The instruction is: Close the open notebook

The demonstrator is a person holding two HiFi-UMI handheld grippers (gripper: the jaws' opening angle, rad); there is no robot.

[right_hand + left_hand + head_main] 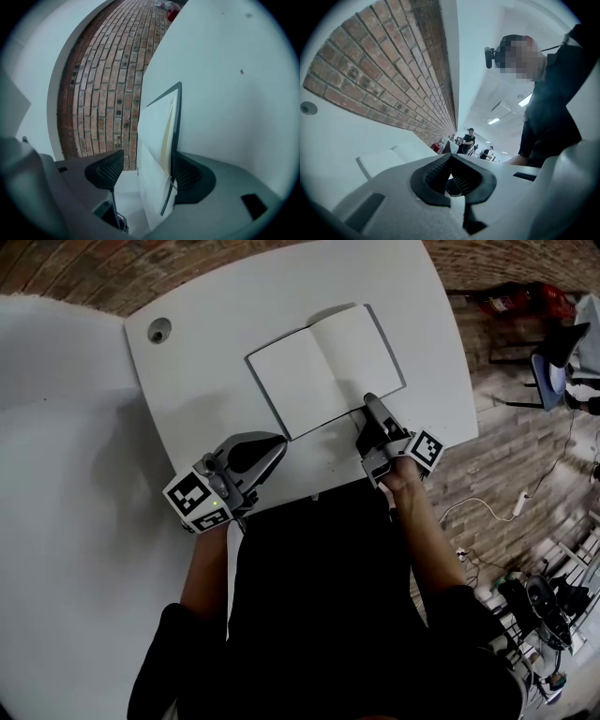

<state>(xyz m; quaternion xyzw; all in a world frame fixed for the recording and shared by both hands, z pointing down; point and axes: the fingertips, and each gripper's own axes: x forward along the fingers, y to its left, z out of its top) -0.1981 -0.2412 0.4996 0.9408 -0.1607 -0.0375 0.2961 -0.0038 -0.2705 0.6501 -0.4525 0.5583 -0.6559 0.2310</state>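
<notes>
The head view looks steeply down on the desk [216, 352] from well above the notebook [323, 367]. The left gripper view sits low beside the notebook, tipped upward. The right gripper view is pressed up against the notebook's near edge. All three views share the notebook.

One notebook [325, 369], one table [211, 334], two tools: left tool [277, 440] and right tool [368, 400].

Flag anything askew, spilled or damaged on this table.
Nothing is spilled or damaged. The open notebook lies slightly turned against the near edge of the table. Its right edge stands between the open jaws of the right hand-held gripper. Nothing else stands out.
</notes>
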